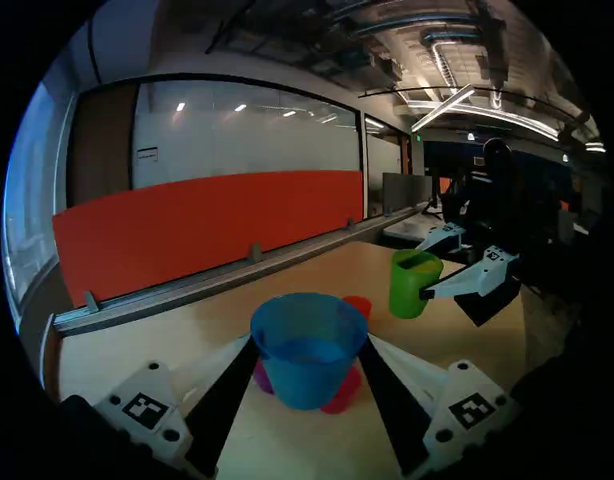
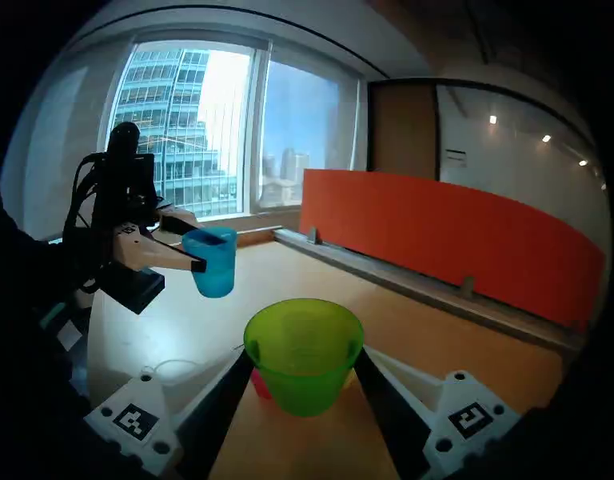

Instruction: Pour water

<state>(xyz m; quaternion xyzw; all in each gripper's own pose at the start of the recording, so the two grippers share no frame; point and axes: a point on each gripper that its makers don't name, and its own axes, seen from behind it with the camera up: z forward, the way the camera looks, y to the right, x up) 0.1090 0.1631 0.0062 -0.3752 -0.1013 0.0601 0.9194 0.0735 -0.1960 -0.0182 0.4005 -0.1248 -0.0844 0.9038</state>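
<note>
Low-centre in the left gripper view, your left gripper (image 1: pixel 308 346) is clamped on the blue cup (image 1: pixel 308 368), one finger on each side of its wall (both look to be pressing). The cup is upright and looks held clear of the table (image 1: pixel 147 344), w/ a bluish level of liquid showing near its bottom. Just behind it sits a red cup (image 1: pixel 356 305), and a purple piece (image 1: pixel 263 376) pokes out at its lower left; can't tell how those are stacked. Right of ctr in the same view, the green cup (image 1: pixel 413 282) is upright above the table, pinched btwn the fingers of your other gripper. The two cups are near each other but apart.

Low-centre in the right gripper view, your right gripper (image 2: pixel 305 358) is closed around the green cup (image 2: pixel 305 376), fingers on both sides of it. You can see into its mouth, but can't tell whether there's water inside. Upper left of that frame, the blue cup (image 2: pixel 213 268) is upright in the left gripper, in front of the window (image 2: pixel 195 128). An orange panel (image 2: pixel 467 232) runs along the table's far edge at right.
</note>
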